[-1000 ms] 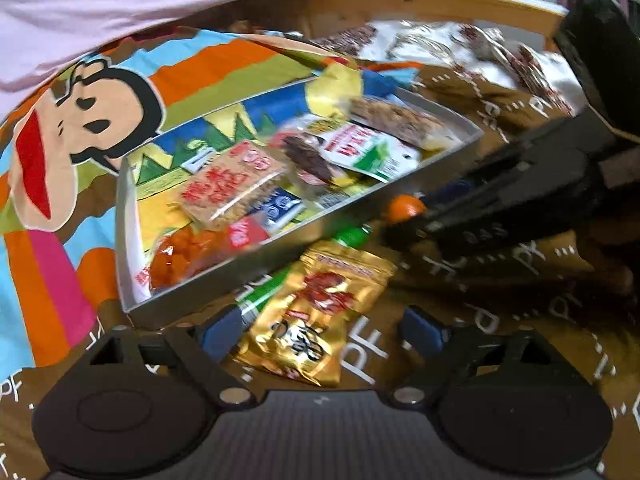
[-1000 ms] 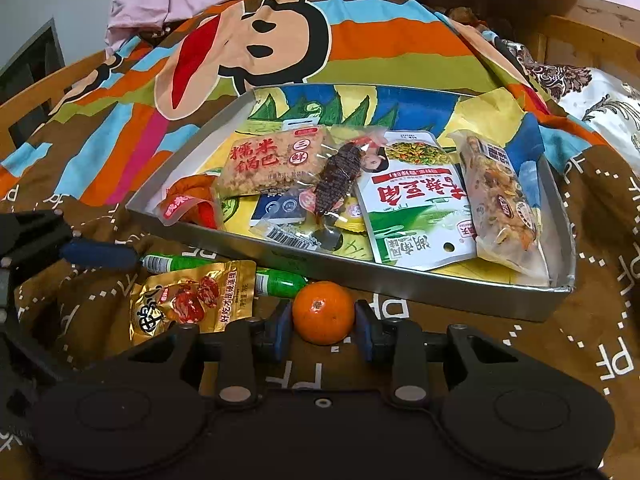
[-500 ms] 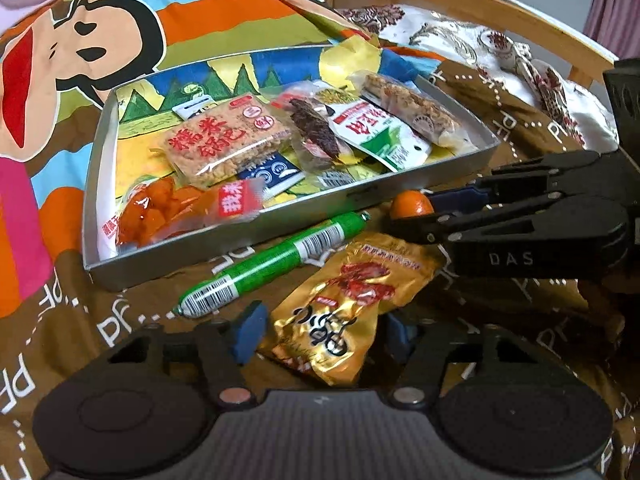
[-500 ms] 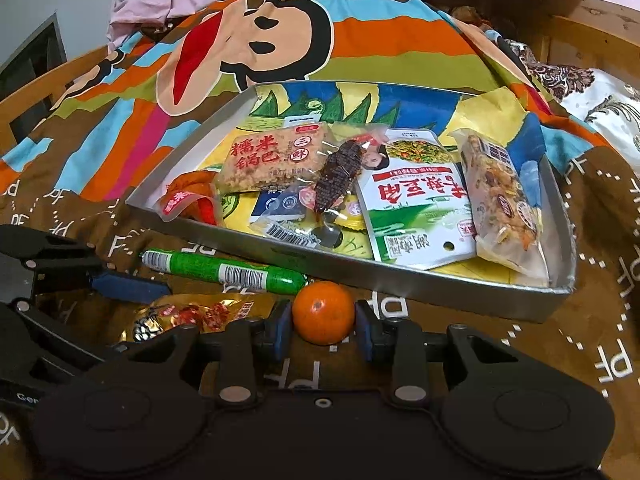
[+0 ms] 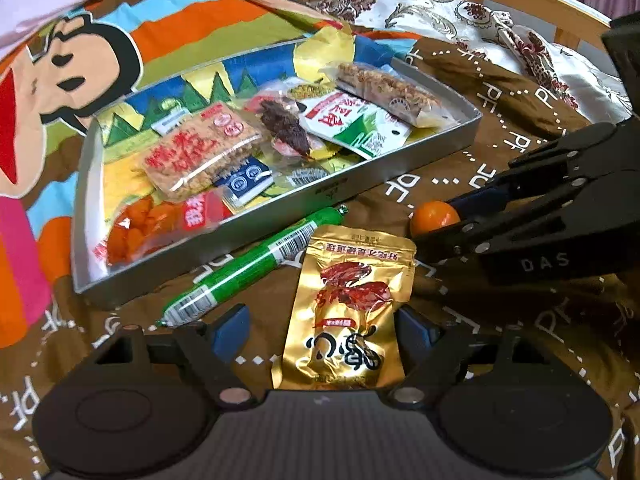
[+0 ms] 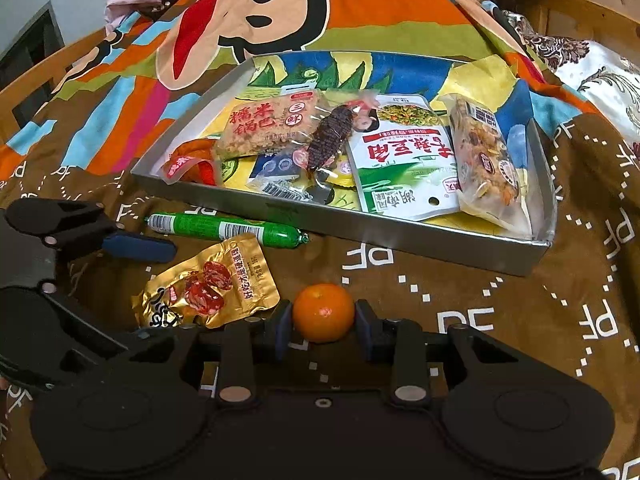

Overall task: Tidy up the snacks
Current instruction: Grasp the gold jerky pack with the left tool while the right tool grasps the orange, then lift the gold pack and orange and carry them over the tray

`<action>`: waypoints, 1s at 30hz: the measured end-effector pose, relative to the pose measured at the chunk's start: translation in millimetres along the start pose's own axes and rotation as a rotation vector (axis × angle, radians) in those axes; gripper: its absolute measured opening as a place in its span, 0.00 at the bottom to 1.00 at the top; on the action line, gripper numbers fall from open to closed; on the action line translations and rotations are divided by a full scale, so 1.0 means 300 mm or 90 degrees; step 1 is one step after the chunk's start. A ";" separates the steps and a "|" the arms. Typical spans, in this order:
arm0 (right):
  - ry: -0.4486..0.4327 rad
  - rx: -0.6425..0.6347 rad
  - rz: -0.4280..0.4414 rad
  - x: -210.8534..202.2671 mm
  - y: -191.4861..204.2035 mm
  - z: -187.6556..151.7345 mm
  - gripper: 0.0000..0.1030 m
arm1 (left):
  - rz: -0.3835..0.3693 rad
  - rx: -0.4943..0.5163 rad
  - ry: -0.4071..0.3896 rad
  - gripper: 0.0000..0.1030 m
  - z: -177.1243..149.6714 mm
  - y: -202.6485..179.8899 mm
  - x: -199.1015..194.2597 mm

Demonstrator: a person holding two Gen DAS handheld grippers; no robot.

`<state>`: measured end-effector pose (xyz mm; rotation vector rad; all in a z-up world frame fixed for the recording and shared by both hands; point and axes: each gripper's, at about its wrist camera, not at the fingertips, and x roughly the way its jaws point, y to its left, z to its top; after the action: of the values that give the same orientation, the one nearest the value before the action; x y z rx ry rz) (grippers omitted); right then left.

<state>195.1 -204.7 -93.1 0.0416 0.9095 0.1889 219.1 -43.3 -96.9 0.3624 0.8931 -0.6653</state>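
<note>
A gold snack packet (image 5: 344, 308) lies flat on the brown blanket between the fingers of my left gripper (image 5: 323, 330). Its jaws are opening, and the left pad (image 5: 230, 328) stands clear of the packet. A green sausage stick (image 5: 256, 268) lies beside the packet, along the front wall of the silver tray (image 5: 400, 176). My right gripper (image 6: 323, 328) is shut on a small mandarin (image 6: 323, 312) that rests on the blanket in front of the tray (image 6: 400, 236). The tray holds several snack packets.
A cartoon monkey blanket (image 6: 240, 12) lies under and behind the tray. A wooden bed frame (image 5: 500, 0) curves along the far side, with a floral cloth (image 5: 460, 20) below it. The right gripper's black body (image 5: 540, 232) sits close to the gold packet's right side.
The gold packet has come off the green sausage stick and now lies below it. My left jaws narrowed on it, then widened again. The right gripper still holds the mandarin in place.
</note>
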 end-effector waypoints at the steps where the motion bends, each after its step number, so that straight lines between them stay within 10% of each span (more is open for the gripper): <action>1: 0.001 0.000 0.000 0.002 -0.001 0.000 0.35 | -0.005 -0.006 0.000 0.81 -0.002 0.003 0.006; 9: 0.005 0.001 -0.003 -0.003 0.007 -0.018 0.35 | 0.003 -0.059 0.013 0.57 0.007 -0.011 -0.019; 21: -0.016 -0.018 -0.006 -0.109 0.035 -0.081 0.34 | 0.010 -0.189 0.042 0.56 -0.043 -0.045 -0.107; 30: -0.127 -0.074 -0.053 -0.247 0.066 -0.095 0.34 | 0.044 -0.206 -0.093 0.56 -0.047 -0.085 -0.249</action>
<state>125.6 -199.9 -50.6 -0.0835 0.6991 0.1574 160.5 -26.2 -45.1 0.0536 0.8277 -0.4674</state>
